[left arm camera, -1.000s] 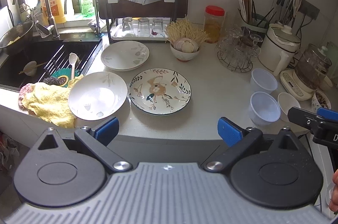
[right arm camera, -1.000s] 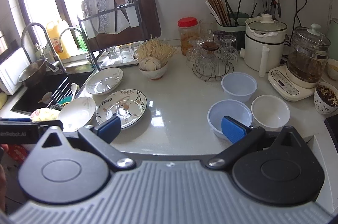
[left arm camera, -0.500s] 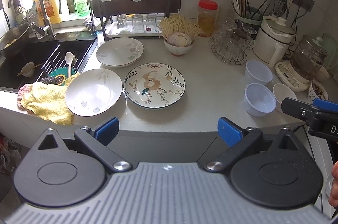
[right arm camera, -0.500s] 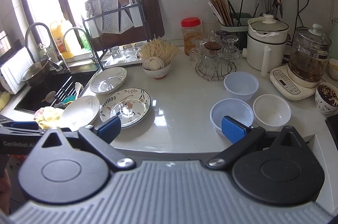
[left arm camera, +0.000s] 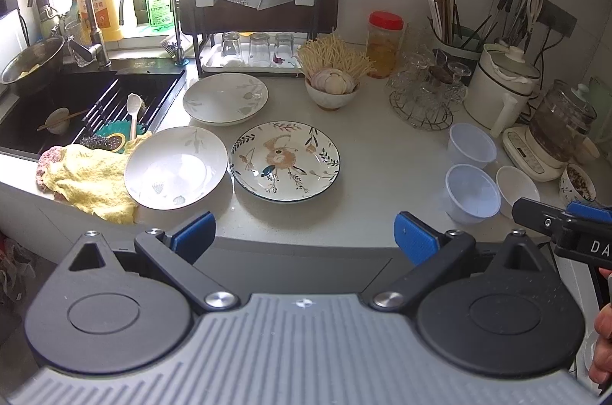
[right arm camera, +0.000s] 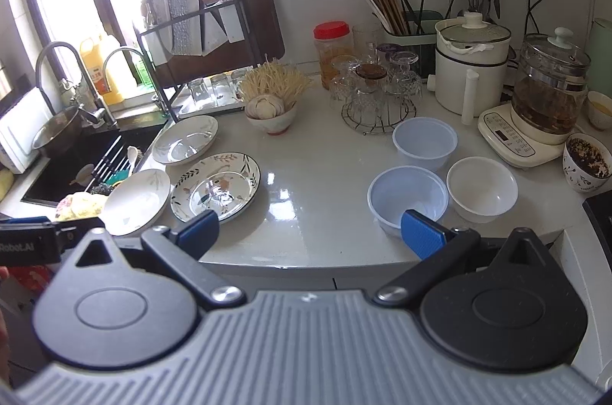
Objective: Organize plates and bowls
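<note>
Three plates lie on the white counter: a flower-patterned plate (left arm camera: 285, 161) (right arm camera: 216, 186) in the middle, a white plate (left arm camera: 176, 167) (right arm camera: 137, 201) at its left, and another white plate (left arm camera: 225, 98) (right arm camera: 185, 139) behind. At the right stand two translucent plastic bowls, near (left arm camera: 472, 192) (right arm camera: 407, 197) and far (left arm camera: 471, 145) (right arm camera: 424, 141), plus a white bowl (left arm camera: 517, 185) (right arm camera: 482, 188). My left gripper (left arm camera: 304, 236) is open and empty, off the counter's front edge before the patterned plate. My right gripper (right arm camera: 310, 233) is open and empty, its right fingertip (right arm camera: 419, 231) over the near plastic bowl.
A sink (left arm camera: 76, 106) with a yellow cloth (left arm camera: 88, 181) lies left. A bowl of noodles and garlic (left arm camera: 332, 87), a glass rack (left arm camera: 424, 95), a white pot (left arm camera: 501, 87), a glass kettle (left arm camera: 554, 137) and a dish rack (left arm camera: 260, 3) line the back.
Both grippers have drawn back and risen a little, so the counter looks slightly farther away. Both stay open. Plates and bowls have not moved.
</note>
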`<state>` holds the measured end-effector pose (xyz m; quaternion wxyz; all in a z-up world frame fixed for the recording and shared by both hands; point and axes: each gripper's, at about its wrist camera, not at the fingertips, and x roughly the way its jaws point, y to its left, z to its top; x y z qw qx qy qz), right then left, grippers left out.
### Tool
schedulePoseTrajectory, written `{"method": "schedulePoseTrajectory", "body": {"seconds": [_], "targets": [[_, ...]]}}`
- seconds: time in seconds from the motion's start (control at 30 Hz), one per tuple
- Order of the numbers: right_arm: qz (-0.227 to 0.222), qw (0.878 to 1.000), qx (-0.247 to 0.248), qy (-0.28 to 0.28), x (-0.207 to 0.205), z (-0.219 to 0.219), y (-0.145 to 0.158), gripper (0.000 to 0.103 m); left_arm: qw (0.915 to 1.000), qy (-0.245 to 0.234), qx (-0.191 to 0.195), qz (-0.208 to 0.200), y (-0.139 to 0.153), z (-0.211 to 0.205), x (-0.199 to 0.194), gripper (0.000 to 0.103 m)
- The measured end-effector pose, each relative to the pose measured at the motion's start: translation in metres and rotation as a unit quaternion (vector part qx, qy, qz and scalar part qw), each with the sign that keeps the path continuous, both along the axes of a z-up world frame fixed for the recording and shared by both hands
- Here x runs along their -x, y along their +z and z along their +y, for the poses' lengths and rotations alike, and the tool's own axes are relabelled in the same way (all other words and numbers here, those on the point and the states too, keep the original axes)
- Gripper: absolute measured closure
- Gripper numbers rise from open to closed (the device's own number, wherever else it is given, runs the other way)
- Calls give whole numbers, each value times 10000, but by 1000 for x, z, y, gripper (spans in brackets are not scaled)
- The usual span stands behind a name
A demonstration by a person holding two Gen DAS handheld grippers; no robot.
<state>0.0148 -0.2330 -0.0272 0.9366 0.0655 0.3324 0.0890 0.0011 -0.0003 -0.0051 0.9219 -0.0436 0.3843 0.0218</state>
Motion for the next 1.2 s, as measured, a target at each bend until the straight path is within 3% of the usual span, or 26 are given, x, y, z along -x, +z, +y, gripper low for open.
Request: {"method": "schedulePoseTrajectory", "body": {"seconds": [0.33, 0.67, 0.8, 1.2], "targets": [[-50, 9998, 207, 63, -11, 2, -2, 0, 9999, -14, 84, 133, -24, 4, -17, 2], [162, 9998, 69, 86, -4, 11, -7, 0, 9994, -131, 55, 312, -27, 4, -3, 2], [6, 9997, 197, 123, -1, 23, -6, 0, 9994, -195, 30, 273, -26, 6, 0, 2], [-64, 9998, -149, -72, -9, 37, -7, 0, 9985, -466, 33, 274, -31, 29, -27, 2]]}}
